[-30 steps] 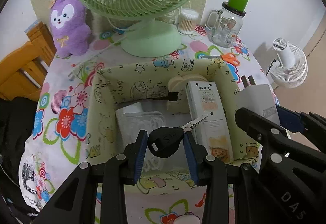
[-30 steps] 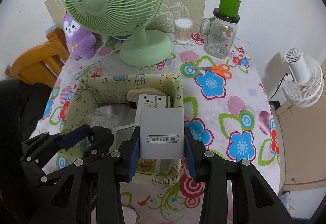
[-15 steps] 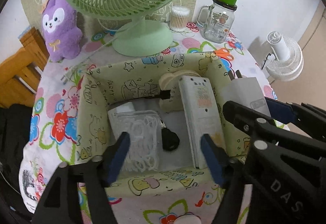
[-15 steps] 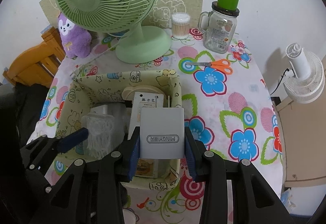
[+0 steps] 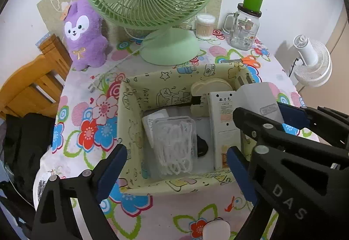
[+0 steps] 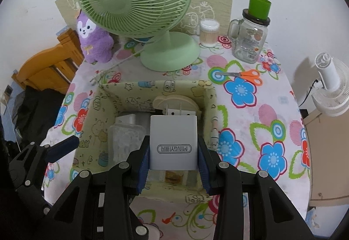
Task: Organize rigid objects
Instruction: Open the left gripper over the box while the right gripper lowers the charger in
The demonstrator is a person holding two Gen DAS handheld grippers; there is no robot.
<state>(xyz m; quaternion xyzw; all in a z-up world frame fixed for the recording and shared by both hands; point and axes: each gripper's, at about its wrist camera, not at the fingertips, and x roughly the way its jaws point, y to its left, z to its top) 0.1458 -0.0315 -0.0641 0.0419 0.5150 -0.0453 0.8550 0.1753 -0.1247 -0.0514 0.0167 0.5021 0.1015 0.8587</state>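
A yellow-green fabric storage box stands on the flowered table. Inside lie a clear case of white picks, a black key, a white remote-like unit and a cream round item. My left gripper is open and empty above the box's near edge. My right gripper is shut on a grey charger marked MINGYI, held over the box's right side, prongs pointing away. The charger also shows in the left wrist view.
A green desk fan, a purple plush toy, a cotton swab jar and a glass mug jar with green lid stand at the back. Orange scissors lie right of the box. A wooden chair is at left.
My left gripper opened and let go of the black key, which now lies in the box. The left gripper has drawn back. The right gripper still holds the charger and moved over the box.
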